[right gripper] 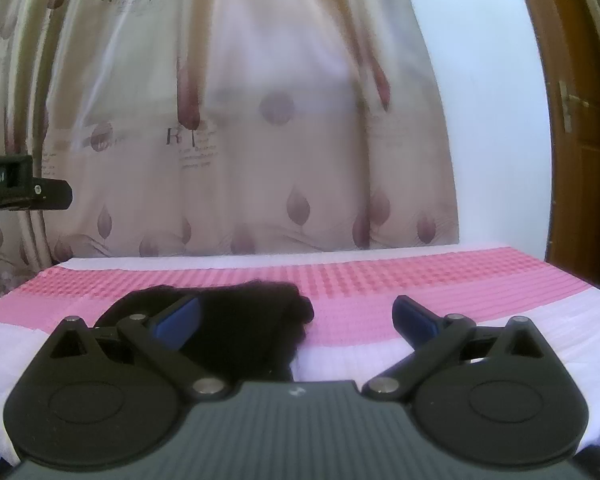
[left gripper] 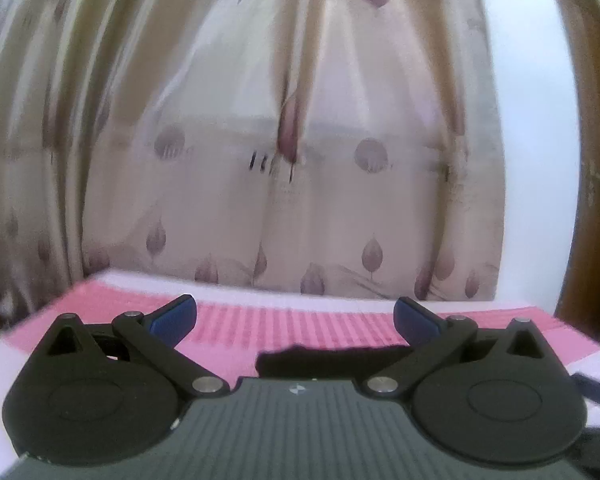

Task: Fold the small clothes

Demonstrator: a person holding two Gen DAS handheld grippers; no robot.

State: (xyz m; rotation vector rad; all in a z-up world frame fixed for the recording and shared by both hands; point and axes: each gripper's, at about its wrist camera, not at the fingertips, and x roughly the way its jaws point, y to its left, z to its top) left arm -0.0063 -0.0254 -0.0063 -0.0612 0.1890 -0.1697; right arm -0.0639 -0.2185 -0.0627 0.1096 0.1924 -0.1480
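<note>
A small black garment (right gripper: 244,320) lies bunched on the pink and white cloth (right gripper: 380,280) that covers the table, left of centre in the right wrist view. My right gripper (right gripper: 296,320) is open and empty, raised above the table with its left finger over the garment. In the left wrist view the black garment (left gripper: 320,360) shows as a dark strip just beyond the gripper body. My left gripper (left gripper: 296,320) is open and empty, held above the table. Its body also shows at the left edge of the right wrist view (right gripper: 20,188).
A beige curtain (right gripper: 260,140) with purple leaf prints hangs behind the table. A white wall (right gripper: 492,120) and a brown wooden door (right gripper: 580,140) stand at the right. The table's far edge (right gripper: 260,258) runs in front of the curtain.
</note>
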